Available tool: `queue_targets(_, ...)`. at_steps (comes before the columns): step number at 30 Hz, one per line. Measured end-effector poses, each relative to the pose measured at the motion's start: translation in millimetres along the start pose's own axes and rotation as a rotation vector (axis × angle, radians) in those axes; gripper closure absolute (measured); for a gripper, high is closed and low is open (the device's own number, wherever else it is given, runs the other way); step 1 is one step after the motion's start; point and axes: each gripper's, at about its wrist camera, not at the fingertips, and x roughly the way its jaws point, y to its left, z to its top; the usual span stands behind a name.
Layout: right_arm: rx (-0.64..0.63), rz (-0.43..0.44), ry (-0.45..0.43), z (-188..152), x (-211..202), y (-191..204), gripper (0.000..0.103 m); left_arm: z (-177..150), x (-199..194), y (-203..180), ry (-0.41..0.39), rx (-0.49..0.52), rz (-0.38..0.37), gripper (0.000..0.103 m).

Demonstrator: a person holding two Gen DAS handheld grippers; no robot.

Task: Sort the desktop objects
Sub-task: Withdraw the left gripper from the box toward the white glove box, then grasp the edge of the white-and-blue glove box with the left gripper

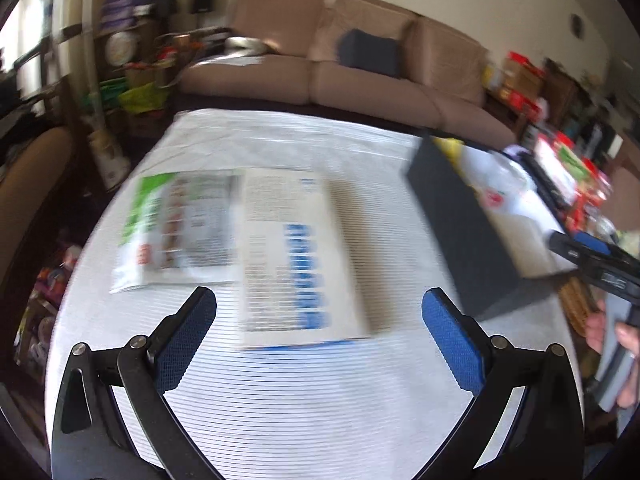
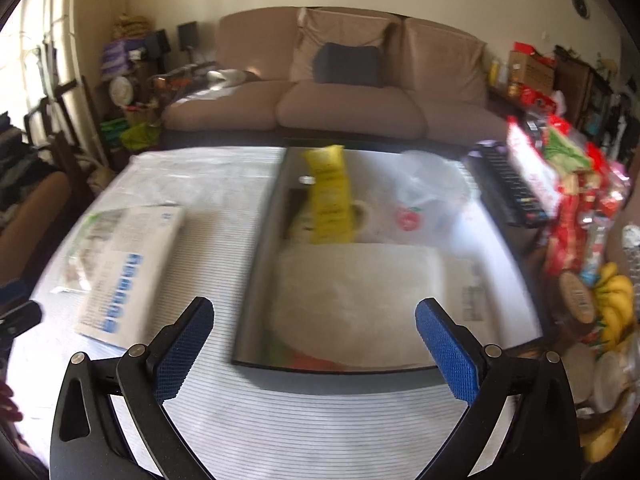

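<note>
Striped tablecloth (image 1: pixel 280 400), booklet (image 1: pixel 296 260) just beyond left gripper (image 1: pixel 319 304) fingers (image 1: pixel 188 340)

The cloth (image 1: pixel 280 400) under the fingers is white with thin dark stripes. Ahead of the left gripper's (image 1: pixel 319 312) blue pads (image 1: pixel 188 340) lies a white booklet (image 1: pixel 296 256) with blue print; beside it, left of the fingers, a white leaflet (image 1: pixel 176 228) with a green edge. Ahead of the right gripper's (image 2: pixel 314 322) blue pads (image 2: pixel 444 344) the dark bin (image 2: pixel 256 280) holds a yellow packet (image 2: pixel 330 200) and a white pad (image 2: pixel 356 292). Right of the fingers are yellow bananas (image 2: pixel 614 304).
</note>
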Motion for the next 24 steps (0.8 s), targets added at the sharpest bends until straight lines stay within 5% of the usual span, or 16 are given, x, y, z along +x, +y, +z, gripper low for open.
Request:
queue_targets(6,-0.016,0.133,-0.002,2,9,58,0.000,-10,9,111,-0.011,-0.249,0.063,0.000)
queue_targets(12,-0.108,0.219,0.000,-2,30,131,0.000,-23,27,162,-0.014,-0.347,0.025,0.000)
queue_targets(19,-0.188,0.270,0.102,-26,87,191,0.000,-25,77,128,0.146,-0.301,-0.137,0.000)
queue_targets(24,-0.090,0.304,0.178,-48,124,189,0.000,-21,91,103,0.188,-0.243,-0.120,0.000)
